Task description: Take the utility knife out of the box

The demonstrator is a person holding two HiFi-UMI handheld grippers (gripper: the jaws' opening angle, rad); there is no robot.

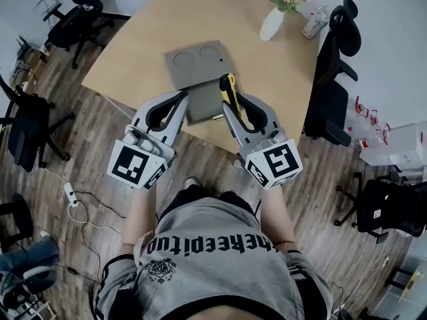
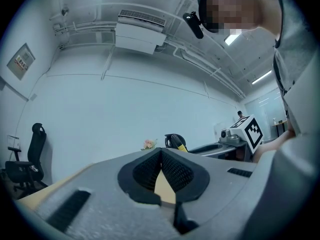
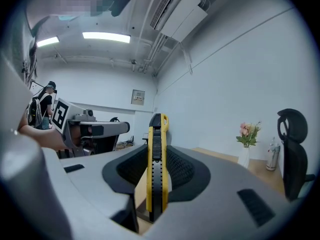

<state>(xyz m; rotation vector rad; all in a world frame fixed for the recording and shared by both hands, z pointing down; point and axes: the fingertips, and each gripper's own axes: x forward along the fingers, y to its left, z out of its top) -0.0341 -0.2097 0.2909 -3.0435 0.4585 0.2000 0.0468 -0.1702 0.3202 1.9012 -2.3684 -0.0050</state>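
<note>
Wood-plank floor w/ a light tan tabletop (image 1: 147, 39) fills the head view. Black office chairs (image 1: 77, 15) stand at far left, well apart from the work. Left of centre, the left gripper (image 1: 185, 99) reaches to the near-left edge of the flat grey box (image 1: 200, 62), which lies open, its lid w/ two round recesses folded back toward upper frame. In the left gripper view its ribbed pads (image 2: 177, 171) meet at the tips w/ nothing btwn them, so it's clenched on air. It's prob. parked by the box to steady it, though contact w/ the box can't be told. Right of that, the right gripper (image 1: 231, 102) is grasping the yellow-and-black utility knife (image 1: 228, 85). The right gripper view shows the knife standing on edge btwn the pads, pinched at its lower body, nose poking past the jaw tips. Held so, its body runs in line w/ the jaws, which looks like a firm grip for a straight lift. Knife sits over the box's right edge & looks clear of the tray, so removal seems about done. Farther right, a white vase of pink flowers (image 1: 272, 24) & a black high-back chair (image 1: 337, 72) sit at the table's far side, out of the way.
</note>
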